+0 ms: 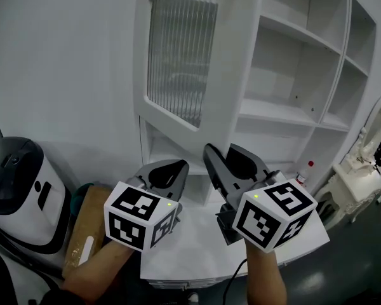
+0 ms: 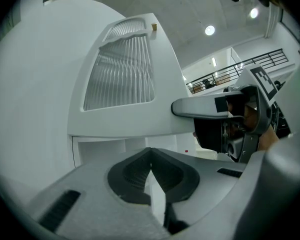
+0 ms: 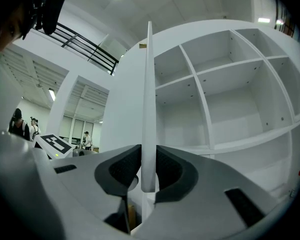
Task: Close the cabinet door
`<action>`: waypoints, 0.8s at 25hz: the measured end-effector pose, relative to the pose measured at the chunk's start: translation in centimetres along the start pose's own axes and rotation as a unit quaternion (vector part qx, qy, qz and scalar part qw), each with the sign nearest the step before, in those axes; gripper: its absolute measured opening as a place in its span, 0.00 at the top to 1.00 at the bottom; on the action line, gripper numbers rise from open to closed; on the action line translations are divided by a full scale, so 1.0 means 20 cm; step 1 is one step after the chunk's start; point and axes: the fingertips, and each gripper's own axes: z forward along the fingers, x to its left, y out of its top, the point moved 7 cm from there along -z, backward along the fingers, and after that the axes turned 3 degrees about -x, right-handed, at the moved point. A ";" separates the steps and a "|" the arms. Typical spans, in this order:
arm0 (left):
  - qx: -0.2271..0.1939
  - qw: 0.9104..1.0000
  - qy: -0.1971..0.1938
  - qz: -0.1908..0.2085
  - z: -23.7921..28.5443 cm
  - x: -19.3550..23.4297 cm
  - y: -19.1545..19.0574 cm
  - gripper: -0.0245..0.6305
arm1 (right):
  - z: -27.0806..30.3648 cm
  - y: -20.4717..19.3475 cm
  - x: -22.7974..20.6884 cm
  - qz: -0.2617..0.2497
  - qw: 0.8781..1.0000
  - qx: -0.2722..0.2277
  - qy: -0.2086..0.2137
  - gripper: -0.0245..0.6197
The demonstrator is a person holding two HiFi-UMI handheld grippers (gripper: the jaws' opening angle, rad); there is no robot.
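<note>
White cabinet door [image 1: 178, 62] stands swung open, ribbed glass pane out, left of the bare shelves [image 1: 286, 110]. Right claw [image 3: 148, 171] is clamped on the door's thin edge near its bottom. Left claw [image 2: 151, 156] is pressed together with nothing in it, low in front of the door.

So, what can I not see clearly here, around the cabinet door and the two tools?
Head view: the top of the door is cut off by the picture's upper edge.
Head view: where the right tool meets the door is hidden by the tool's own body.
Head and left gripper views: whatever is behind the ribbed glass is blurred by its ribs.
Head view: the bottle with a red cap is too small to read.
</note>
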 end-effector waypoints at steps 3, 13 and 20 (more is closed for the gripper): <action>-0.001 1.000 0.006 0.002 0.05 -0.01 0.01 0.94 | 0.01 0.00 -0.07 0.005 1.000 0.000 0.010 0.84; 0.000 1.000 0.025 0.005 0.17 -0.01 -0.02 0.94 | 0.06 -0.03 -0.23 0.013 0.999 -0.002 0.043 0.82; 0.006 0.999 0.050 0.008 0.24 -0.01 -0.03 0.94 | 0.09 -0.04 -0.36 0.019 0.998 -0.003 0.065 0.81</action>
